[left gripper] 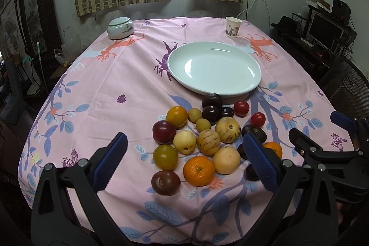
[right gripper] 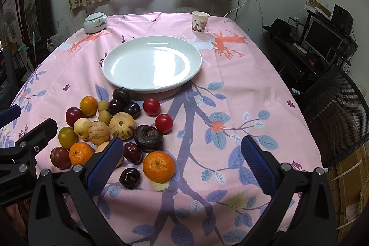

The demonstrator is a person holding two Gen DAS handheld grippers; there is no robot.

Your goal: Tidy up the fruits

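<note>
The fruits [left gripper: 203, 140] lie in a loose heap on the worktop [left gripper: 103, 89] toward its near edge, nothing yet on the white plate [left gripper: 214, 68], which sits just beyond the heap toward the far edge; so by my reading the sorting has not begun. The heap holds mandarins, plums, striped pale melons, small tan longans and 2 red tomatoes, most touching a neighbour.

The left claw [left gripper: 184, 160] hangs above the near edge with its jaws wide apart and nothing between them, and the heap lies straight ahead, largely inside the gap. The nearest mandarin [left gripper: 198, 171] and a dark plum [left gripper: 165, 182] are closest to it.

The right claw [right gripper: 182, 163] is likewise spread wide and empty, but the heap lies off to its left, with only a lone mandarin [right gripper: 158, 167] and a dark cherry-like fruit [right gripper: 130, 177] ahead of its left finger. The left claw seems better placed for the first pick.

At the far edge stand a lidded jar [left gripper: 120, 28] and a paper cup [left gripper: 233, 27].
</note>
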